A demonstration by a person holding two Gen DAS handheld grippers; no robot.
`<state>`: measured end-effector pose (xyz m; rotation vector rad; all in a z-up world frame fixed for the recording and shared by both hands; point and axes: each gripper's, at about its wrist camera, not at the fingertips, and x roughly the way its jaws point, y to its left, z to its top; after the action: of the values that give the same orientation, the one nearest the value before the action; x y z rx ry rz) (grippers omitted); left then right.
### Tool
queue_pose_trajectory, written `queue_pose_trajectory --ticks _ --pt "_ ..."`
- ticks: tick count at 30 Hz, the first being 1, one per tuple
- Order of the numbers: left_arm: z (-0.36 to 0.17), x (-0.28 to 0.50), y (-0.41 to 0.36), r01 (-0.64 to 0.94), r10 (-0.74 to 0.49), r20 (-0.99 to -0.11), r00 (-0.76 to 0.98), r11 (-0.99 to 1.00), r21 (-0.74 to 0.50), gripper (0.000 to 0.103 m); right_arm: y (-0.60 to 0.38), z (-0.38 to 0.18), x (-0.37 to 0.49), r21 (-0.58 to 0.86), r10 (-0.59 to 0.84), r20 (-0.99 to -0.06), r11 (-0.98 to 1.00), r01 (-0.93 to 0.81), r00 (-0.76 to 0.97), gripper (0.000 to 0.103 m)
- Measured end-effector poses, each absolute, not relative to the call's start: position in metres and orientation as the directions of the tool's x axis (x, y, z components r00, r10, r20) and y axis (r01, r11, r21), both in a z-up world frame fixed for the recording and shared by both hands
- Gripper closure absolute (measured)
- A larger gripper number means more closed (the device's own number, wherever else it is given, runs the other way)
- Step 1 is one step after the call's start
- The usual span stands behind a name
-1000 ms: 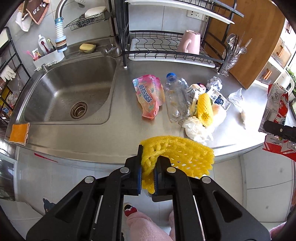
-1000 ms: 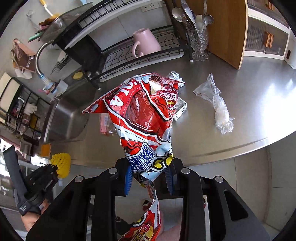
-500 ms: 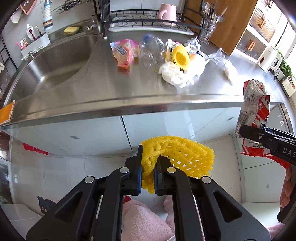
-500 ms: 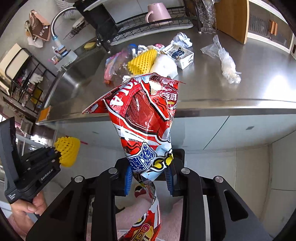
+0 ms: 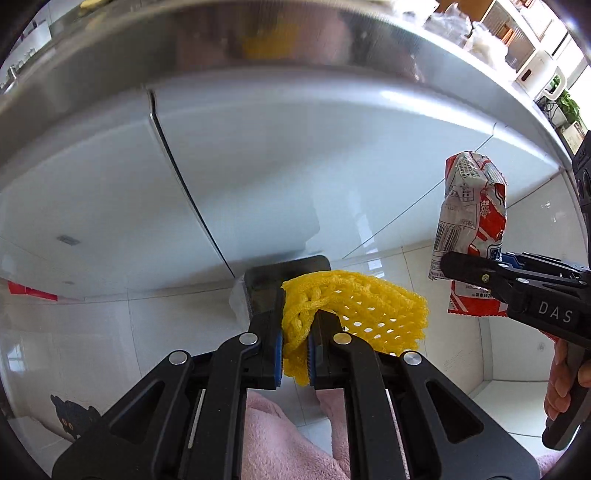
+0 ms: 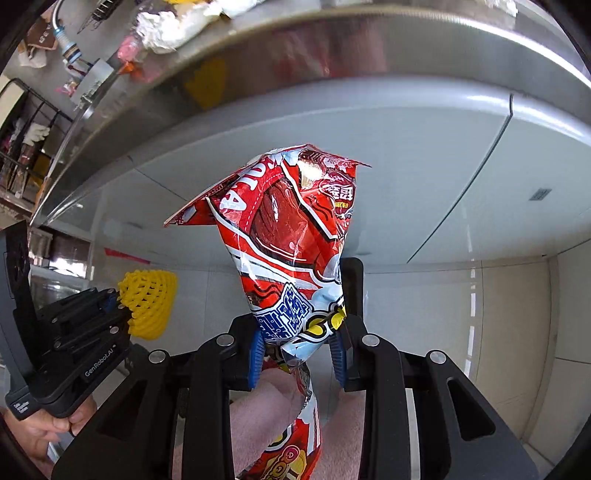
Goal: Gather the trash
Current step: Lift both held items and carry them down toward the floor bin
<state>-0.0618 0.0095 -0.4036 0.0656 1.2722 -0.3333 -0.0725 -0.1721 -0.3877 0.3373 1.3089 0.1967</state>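
My left gripper (image 5: 295,343) is shut on a yellow foam fruit net (image 5: 354,310) and holds it low in front of the white cabinet doors. My right gripper (image 6: 297,350) is shut on a red snack bag (image 6: 291,236), which stands up between the jaws. The bag (image 5: 471,221) and right gripper also show at the right of the left wrist view. The net (image 6: 149,306) and left gripper show at the left of the right wrist view. A dark bin (image 5: 280,280) sits on the floor just beyond the net, mostly hidden.
The steel counter edge (image 5: 258,40) runs overhead, with more trash (image 6: 177,26) on top. White cabinet doors (image 5: 110,192) fill the middle. A tiled floor (image 5: 443,266) lies below. My pink-trousered legs (image 5: 280,439) are under the grippers.
Both grippers have dropped from counter height to below the counter edge, still holding the net and the bag. The counter top has slid out of view and the floor bin has appeared.
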Motion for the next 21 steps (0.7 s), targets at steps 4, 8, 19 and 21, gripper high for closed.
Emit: queue_pose_trajectory --ticks 4,8,19,21 --pt "-0.454 -0.055 0.006 0.267 -0.168 -0.966 0.194 0.957 -0.113 0.095 -0.170 -0.436 -0.067 0.367 0.340 -0.919 0.923 0.118 0.199 0.072" --pt "-0.508 -0.048 0.010 0.186 -0.186 -0.978 0.090 0.968 -0.167 0.095 -0.166 -0.484 -0.057 0.371 0.351 -0.927 0.912 0.175 0.135 0.072" --pt "-0.591 -0.040 0.009 0.146 -0.222 -0.974 0.042 0.966 -0.214 0.094 -0.150 -0.569 -0.037 0.404 0.408 -0.912 0.864 0.301 0.053 0.070" --pt "-0.595 -0.039 0.006 0.151 -0.214 -0.976 0.041 0.967 -0.206 0.094 -0.146 -0.576 -0.034 0.399 0.405 -0.913 0.864 0.307 0.048 0.068"
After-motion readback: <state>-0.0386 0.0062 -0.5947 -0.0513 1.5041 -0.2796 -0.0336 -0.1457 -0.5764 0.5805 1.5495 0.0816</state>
